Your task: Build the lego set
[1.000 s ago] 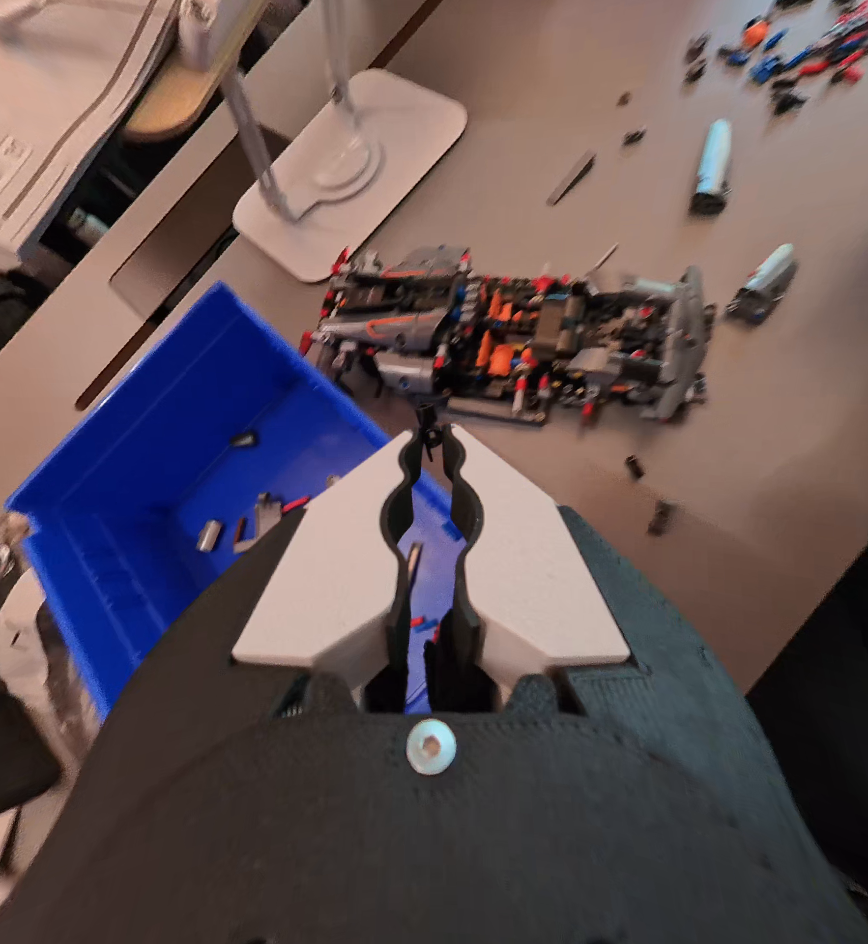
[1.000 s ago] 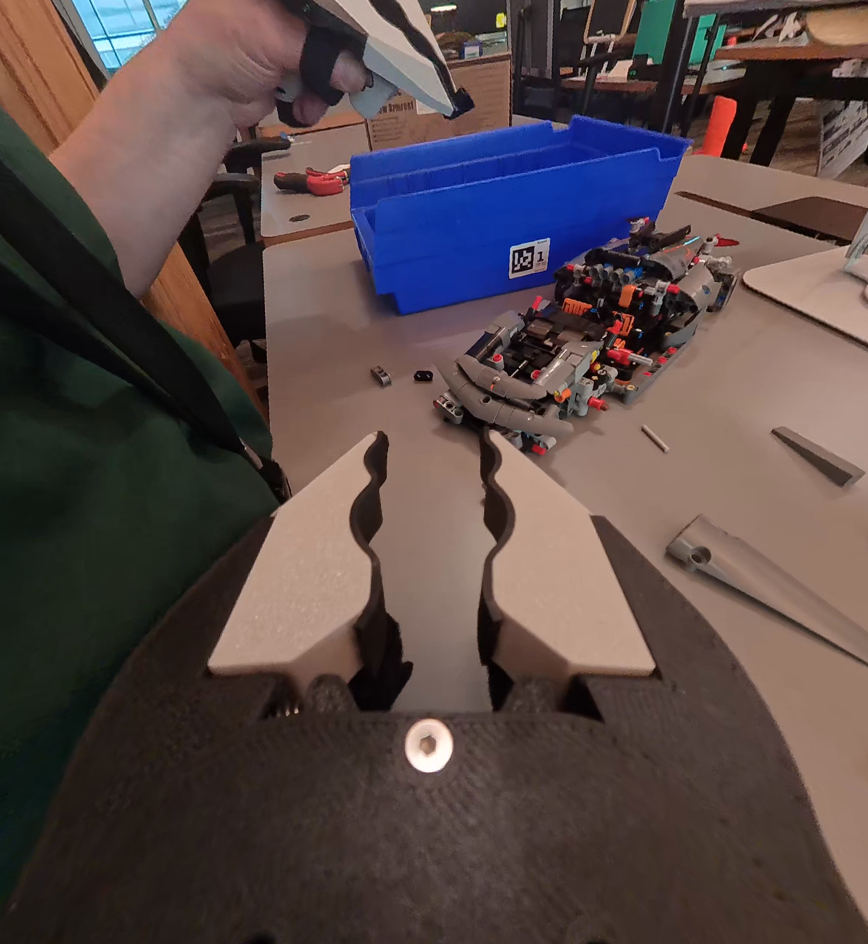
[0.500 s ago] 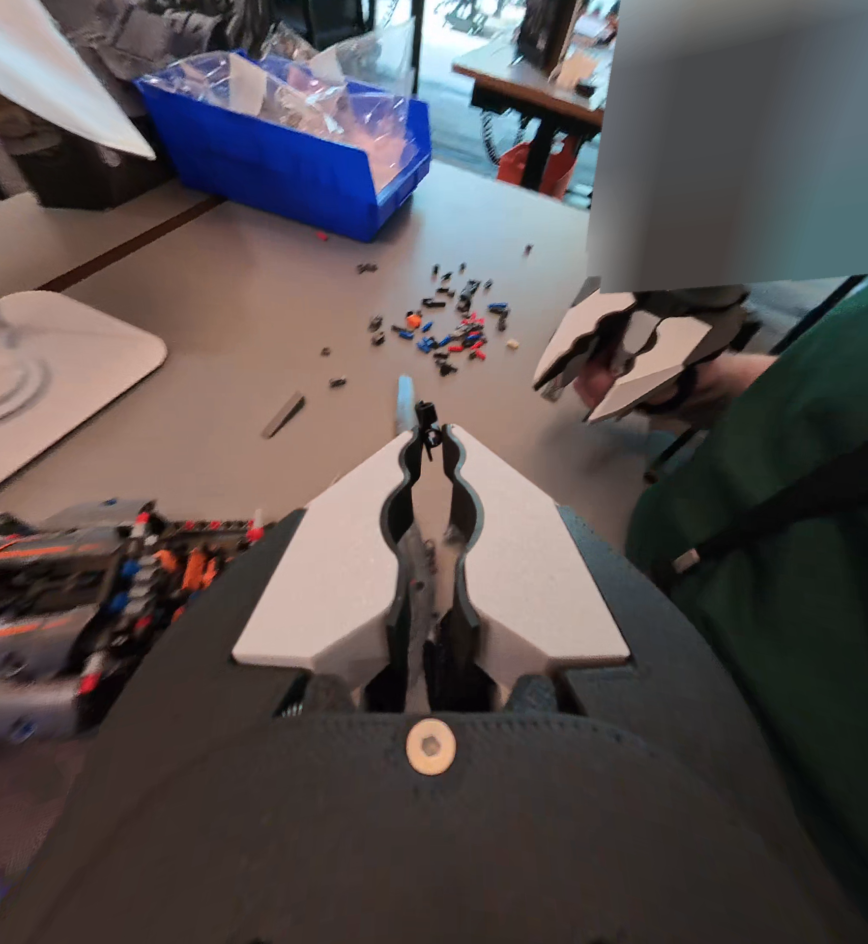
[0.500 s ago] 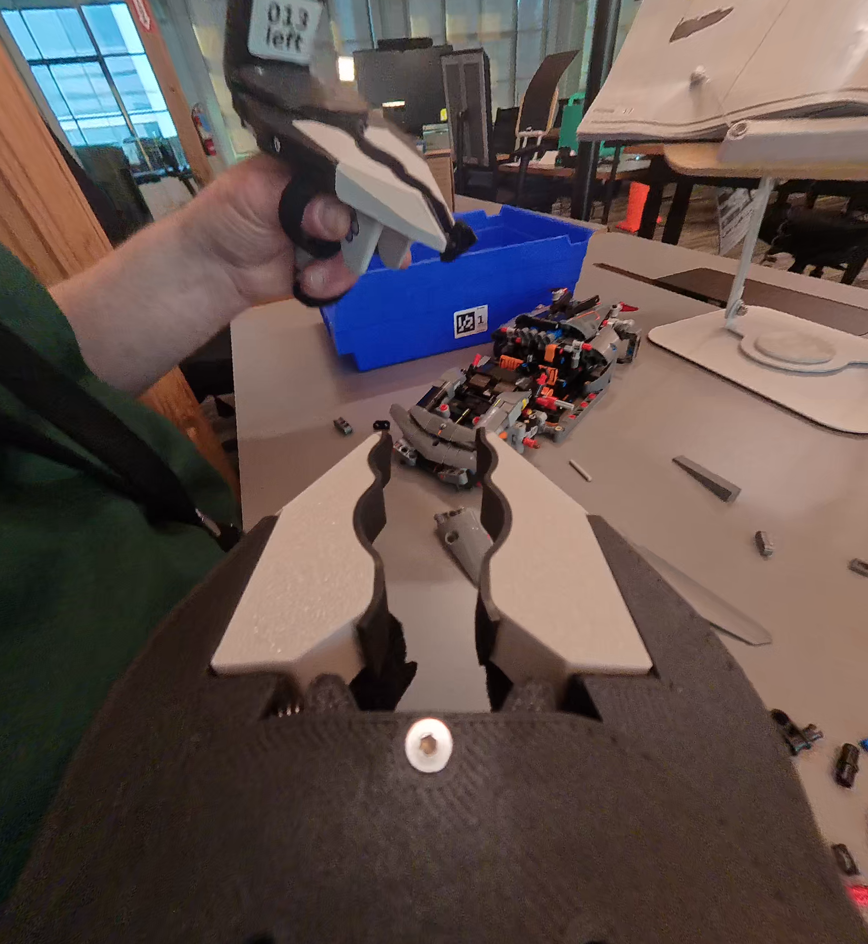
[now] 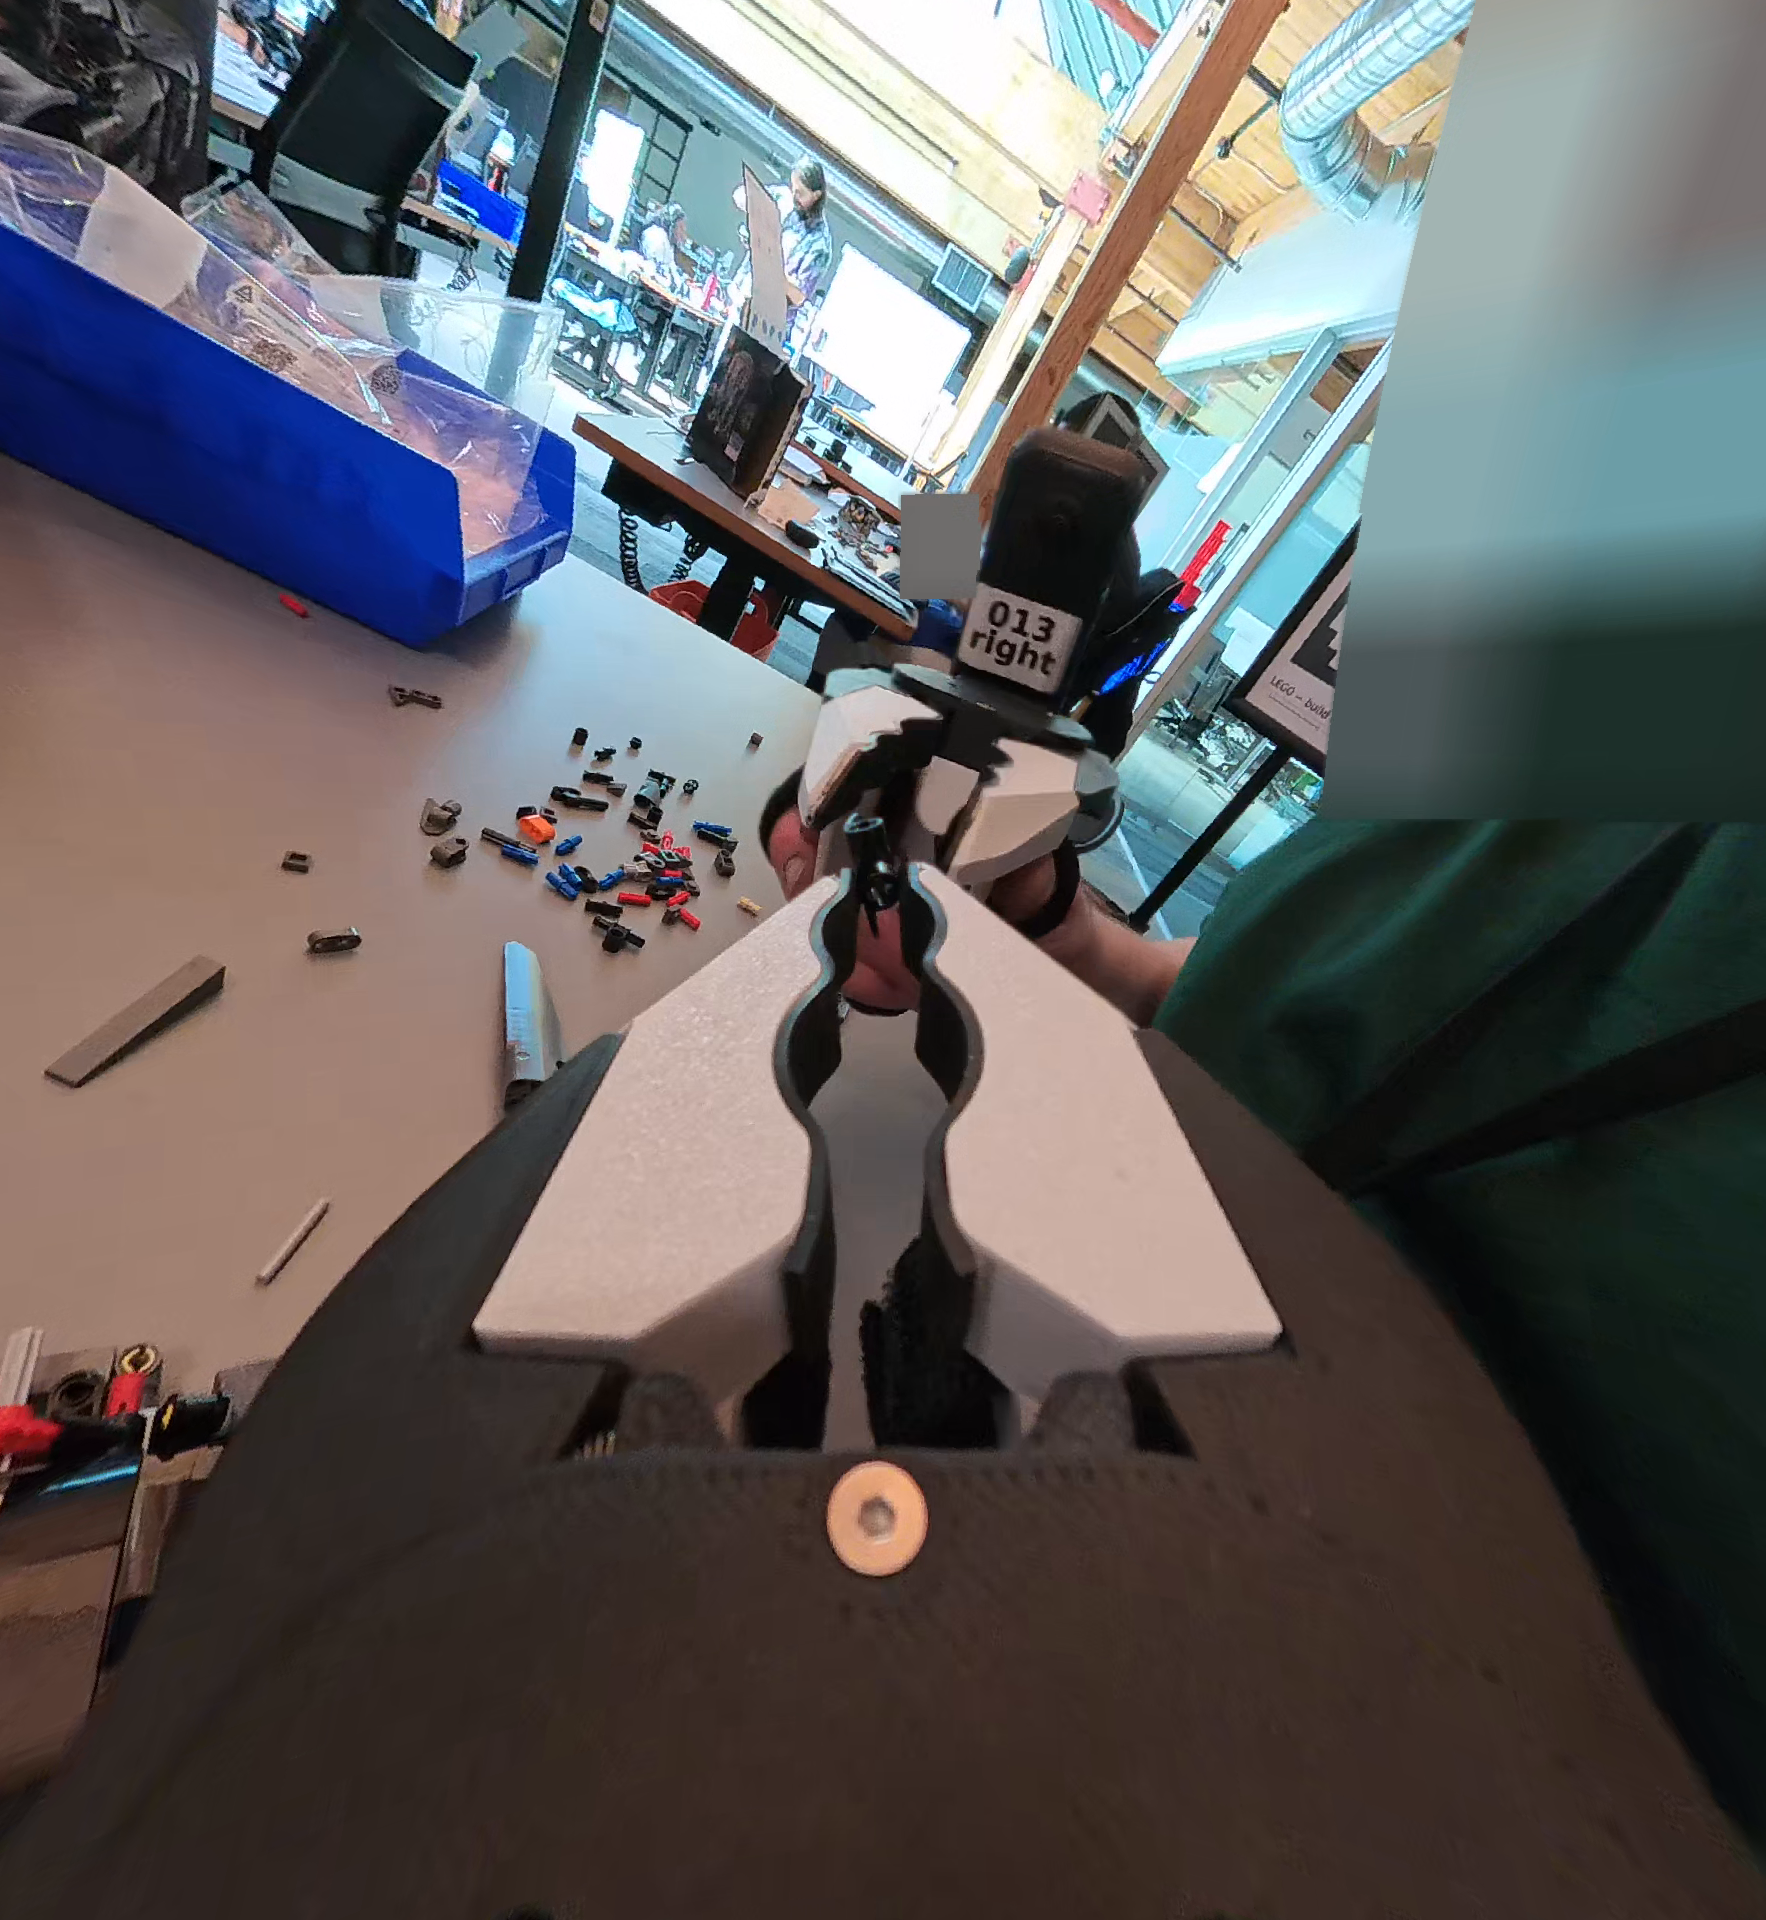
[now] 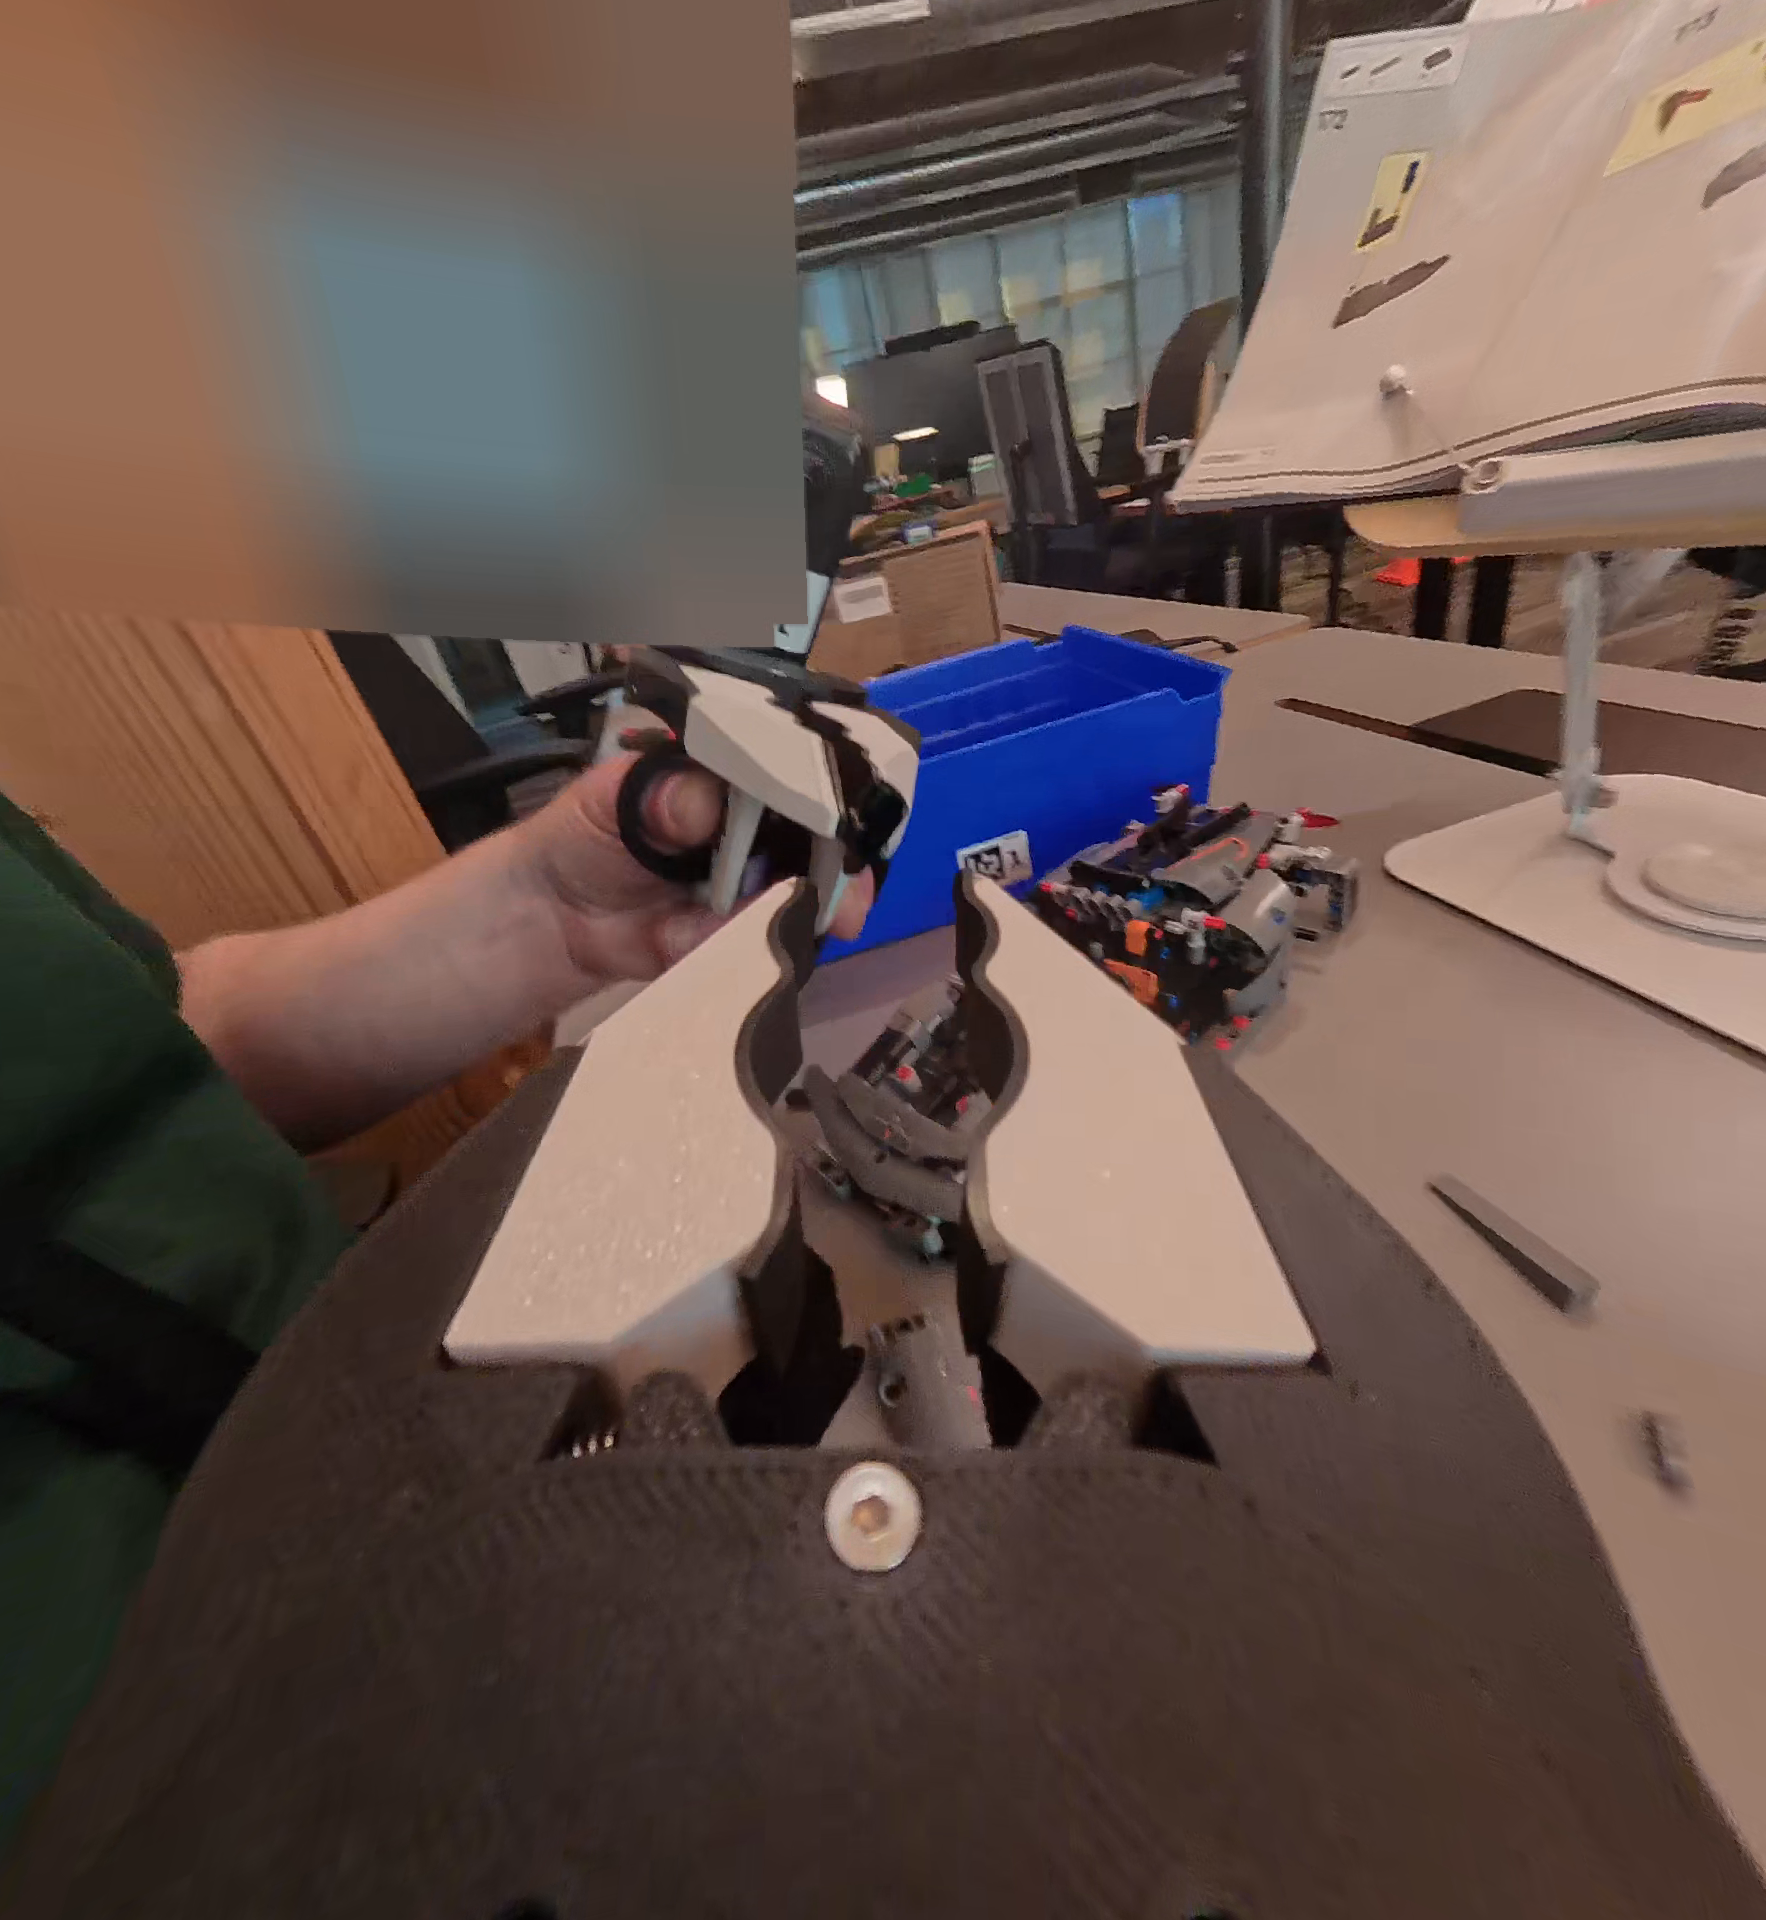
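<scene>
Left gripper pinching small black pin at fingertips only; right gripper spread, empty. Marginal hold, apparently; slip likely during handover.

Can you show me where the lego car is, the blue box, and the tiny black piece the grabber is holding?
lego car (image 6: 1185, 920), right wrist view, grey body.
blue box (image 6: 1087, 753), right wrist view, front wall.
tiny black piece (image 5: 874, 868), left wrist view, its middle.
</scene>
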The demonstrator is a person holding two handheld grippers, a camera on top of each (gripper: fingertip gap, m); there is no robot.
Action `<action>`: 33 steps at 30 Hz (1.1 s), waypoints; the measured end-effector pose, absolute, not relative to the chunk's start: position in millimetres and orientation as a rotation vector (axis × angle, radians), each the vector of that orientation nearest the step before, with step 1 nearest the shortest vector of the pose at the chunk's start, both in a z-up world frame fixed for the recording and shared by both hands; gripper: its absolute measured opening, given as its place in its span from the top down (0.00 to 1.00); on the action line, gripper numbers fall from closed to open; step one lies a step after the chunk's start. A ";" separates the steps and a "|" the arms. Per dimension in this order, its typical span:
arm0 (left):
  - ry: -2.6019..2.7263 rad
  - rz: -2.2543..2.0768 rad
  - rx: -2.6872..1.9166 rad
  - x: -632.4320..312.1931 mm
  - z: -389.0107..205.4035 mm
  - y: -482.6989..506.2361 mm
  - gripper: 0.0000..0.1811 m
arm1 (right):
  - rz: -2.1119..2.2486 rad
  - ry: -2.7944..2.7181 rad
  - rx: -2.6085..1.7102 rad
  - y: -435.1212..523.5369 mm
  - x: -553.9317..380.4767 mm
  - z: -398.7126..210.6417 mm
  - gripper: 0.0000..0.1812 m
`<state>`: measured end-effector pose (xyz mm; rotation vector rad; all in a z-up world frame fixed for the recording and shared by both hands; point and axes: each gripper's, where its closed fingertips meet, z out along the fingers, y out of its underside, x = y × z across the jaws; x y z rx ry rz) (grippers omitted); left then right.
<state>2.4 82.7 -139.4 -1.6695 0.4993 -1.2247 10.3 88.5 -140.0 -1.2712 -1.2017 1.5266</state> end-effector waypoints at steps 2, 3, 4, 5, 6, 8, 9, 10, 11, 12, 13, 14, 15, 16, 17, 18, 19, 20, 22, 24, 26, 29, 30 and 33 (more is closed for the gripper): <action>0.522 -1.216 -1.677 5.6 -140.9 82.1 0.97 | 1.623 -1.181 -1.264 87.3 4.5 -134.7 0.87; 0.529 -1.203 -1.679 6.3 -141.4 82.5 0.97 | 1.666 -1.176 -1.266 86.5 1.7 -133.5 0.87; 0.539 -1.195 -1.676 7.2 -141.1 82.2 0.97 | 1.698 -1.174 -1.270 86.1 -1.1 -133.2 0.88; 0.548 -1.191 -1.670 8.0 -140.1 81.7 0.97 | 1.726 -1.174 -1.262 84.9 -3.3 -132.1 0.88; 0.554 -1.181 -1.664 7.9 -138.8 81.7 0.97 | 1.748 -1.179 -1.248 83.0 -5.2 -130.7 0.87; 0.560 -1.143 -1.663 5.4 -139.0 83.4 0.97 | 1.754 -1.192 -1.239 81.7 -9.3 -130.2 0.87; 0.559 -1.134 -1.659 3.6 -138.5 84.0 0.97 | 1.758 -1.197 -1.236 81.6 -10.7 -129.7 0.88; 0.559 -1.132 -1.653 2.2 -137.7 84.2 0.97 | 1.766 -1.200 -1.233 81.6 -11.9 -129.0 0.90; 0.563 -1.130 -1.646 1.2 -136.9 84.0 0.97 | 1.783 -1.202 -1.229 81.3 -12.9 -127.9 0.90; 0.568 -1.129 -1.635 0.5 -135.2 83.3 0.98 | 1.810 -1.201 -1.224 80.4 -13.6 -126.2 0.91; 0.571 -1.127 -1.625 -0.3 -133.5 82.8 0.97 | 1.841 -1.194 -1.217 80.1 -14.0 -124.1 0.92; 0.573 -1.123 -1.620 -1.0 -132.3 82.8 0.97 | 1.865 -1.189 -1.213 79.9 -14.8 -122.4 0.92; 0.577 -1.120 -1.615 -1.8 -131.1 82.5 0.98 | 1.885 -1.185 -1.209 79.9 -15.5 -121.1 0.93; 0.582 -1.115 -1.609 -2.7 -129.9 82.1 0.97 | 1.904 -1.181 -1.206 79.9 -16.0 -119.7 0.93; 0.588 -1.115 -1.599 -3.2 -128.0 81.1 0.98 | 1.915 -1.175 -1.208 80.9 -16.8 -118.7 0.96; 0.589 -1.111 -1.598 -3.8 -127.2 81.3 0.98 | 1.918 -1.176 -1.203 81.3 -17.5 -117.8 0.97; 0.587 -1.110 -1.593 -4.3 -125.9 81.5 0.98 | 1.927 -1.177 -1.201 81.3 -18.3 -116.8 0.97; 0.583 -1.114 -1.582 -4.9 -124.0 81.6 0.98 | 1.939 -1.175 -1.195 81.4 -18.8 -115.1 0.97; 0.568 -1.125 -1.566 -6.2 -120.5 82.9 0.98 | 1.953 -1.169 -1.184 82.3 -20.0 -111.5 0.97; 0.546 -1.121 -1.556 -8.4 -117.5 85.9 0.98 | 1.980 -1.159 -1.190 85.0 -21.6 -108.9 0.97; 0.518 -1.112 -1.543 -10.2 -113.4 89.8 0.98 | 2.033 -1.117 -1.189 89.1 -23.1 -104.8 0.97; 0.484 -1.081 -1.530 -15.2 -108.0 95.1 0.95 | 2.166 -1.004 -1.185 98.9 -23.7 -96.5 0.97; 0.473 -1.080 -1.516 -16.9 -105.1 95.4 0.95 | 2.211 -0.957 -1.182 104.1 -23.2 -93.9 0.97; 0.442 -1.043 -1.513 -22.1 -102.3 100.0 0.94 | 2.288 -0.878 -1.182 114.7 -23.6 -91.6 0.97</action>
